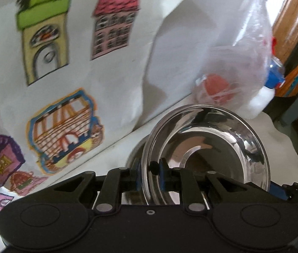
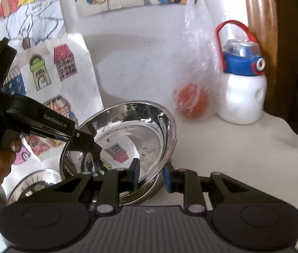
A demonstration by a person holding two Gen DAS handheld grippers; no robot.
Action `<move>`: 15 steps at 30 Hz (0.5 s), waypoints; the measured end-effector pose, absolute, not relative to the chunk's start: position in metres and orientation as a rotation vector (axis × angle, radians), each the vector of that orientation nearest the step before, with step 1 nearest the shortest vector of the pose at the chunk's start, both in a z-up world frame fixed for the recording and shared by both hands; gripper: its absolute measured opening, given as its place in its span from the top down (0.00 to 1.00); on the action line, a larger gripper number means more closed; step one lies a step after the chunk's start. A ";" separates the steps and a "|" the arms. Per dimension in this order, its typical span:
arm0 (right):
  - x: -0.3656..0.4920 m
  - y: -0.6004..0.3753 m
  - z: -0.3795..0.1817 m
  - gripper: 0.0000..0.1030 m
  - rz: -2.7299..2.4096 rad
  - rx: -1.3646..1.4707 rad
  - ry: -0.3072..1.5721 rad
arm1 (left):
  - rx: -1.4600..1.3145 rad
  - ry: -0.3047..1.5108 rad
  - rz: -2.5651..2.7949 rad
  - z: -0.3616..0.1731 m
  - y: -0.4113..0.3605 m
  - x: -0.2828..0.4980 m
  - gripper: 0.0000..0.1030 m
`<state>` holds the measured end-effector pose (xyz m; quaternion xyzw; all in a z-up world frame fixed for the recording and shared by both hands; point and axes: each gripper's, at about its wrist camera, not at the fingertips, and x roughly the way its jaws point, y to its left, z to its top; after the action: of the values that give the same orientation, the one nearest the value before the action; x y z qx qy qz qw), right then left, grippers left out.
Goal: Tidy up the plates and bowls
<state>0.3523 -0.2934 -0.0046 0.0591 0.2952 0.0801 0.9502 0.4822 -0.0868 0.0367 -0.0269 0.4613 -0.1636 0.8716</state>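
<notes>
A shiny steel bowl (image 1: 208, 147) is tilted up, its left rim pinched between the blue pads of my left gripper (image 1: 150, 176). The same bowl (image 2: 128, 139) shows in the right wrist view, with the left gripper (image 2: 95, 145) clamped on its near-left rim. My right gripper (image 2: 152, 174) straddles the bowl's lower right rim with its jaws spread apart, one pad inside and one outside. A second steel dish (image 2: 146, 191) lies under the tilted bowl. Another steel bowl (image 2: 33, 181) sits at the lower left.
A white tabletop (image 2: 233, 147) carries a clear plastic bag holding a red ball (image 2: 192, 101) and a white bottle with a blue and red lid (image 2: 242, 88). Drawings of houses (image 1: 50, 63) hang on the wall behind. A wooden frame (image 2: 260, 21) stands at the right.
</notes>
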 end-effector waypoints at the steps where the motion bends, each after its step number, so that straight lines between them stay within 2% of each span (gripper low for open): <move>1: 0.353 -0.292 -0.006 0.73 0.163 0.115 0.608 | -0.057 0.968 -0.339 0.036 -0.083 0.482 0.82; 15: 0.356 -0.285 -0.012 0.70 0.176 0.064 0.640 | -0.002 0.949 -0.326 0.026 -0.091 0.482 0.82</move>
<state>0.3560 -0.2849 -0.0125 0.0312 0.3143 0.0865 0.9449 0.4823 -0.0910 0.0257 -0.0012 0.4549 -0.1564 0.8767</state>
